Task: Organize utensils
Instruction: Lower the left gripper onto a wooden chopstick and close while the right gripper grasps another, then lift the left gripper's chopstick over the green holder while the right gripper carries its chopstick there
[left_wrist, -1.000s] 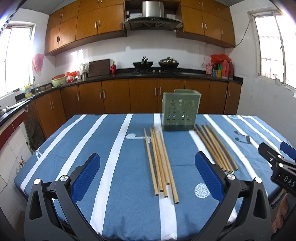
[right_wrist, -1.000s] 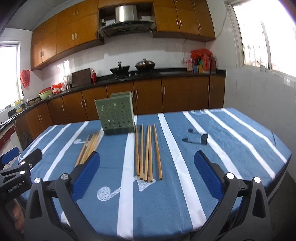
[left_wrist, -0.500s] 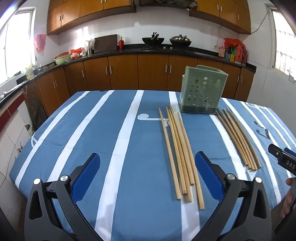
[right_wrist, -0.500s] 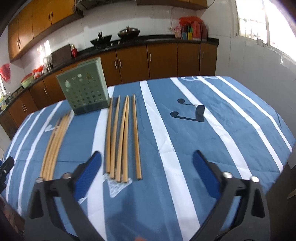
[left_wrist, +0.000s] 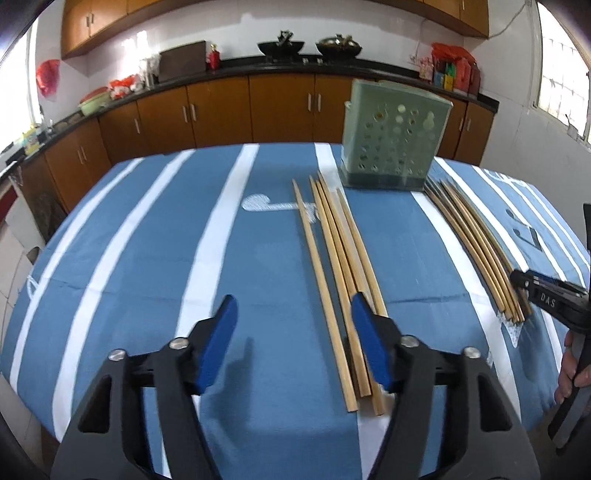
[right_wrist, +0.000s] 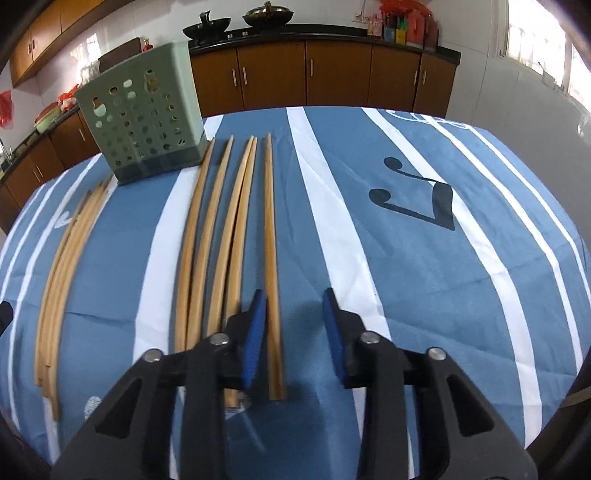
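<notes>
A green perforated utensil holder (left_wrist: 395, 136) (right_wrist: 144, 118) stands upright at the far side of the table. Two groups of several wooden chopsticks lie flat in front of it. My left gripper (left_wrist: 294, 314) hovers low over the near ends of the left group (left_wrist: 332, 258), jaws closing. Its right finger sits above the sticks, and the leftmost stick runs under the gap. My right gripper (right_wrist: 294, 306) is over the right group (right_wrist: 214, 240), jaws closing. The rightmost chopstick (right_wrist: 271, 258) lies between the pads, close to the left one and not pinched.
A blue tablecloth with white stripes (left_wrist: 147, 258) (right_wrist: 443, 277) covers the table. The other chopstick group (right_wrist: 62, 266) (left_wrist: 476, 243) lies to each gripper's side. The right gripper's body (left_wrist: 546, 299) and a hand (left_wrist: 572, 373) show at the right edge. Wooden cabinets stand behind.
Both grippers have dropped and tilted down toward the near ends of the chopsticks. Both pairs of jaws have narrowed from wide open, the right pair more than the left.
</notes>
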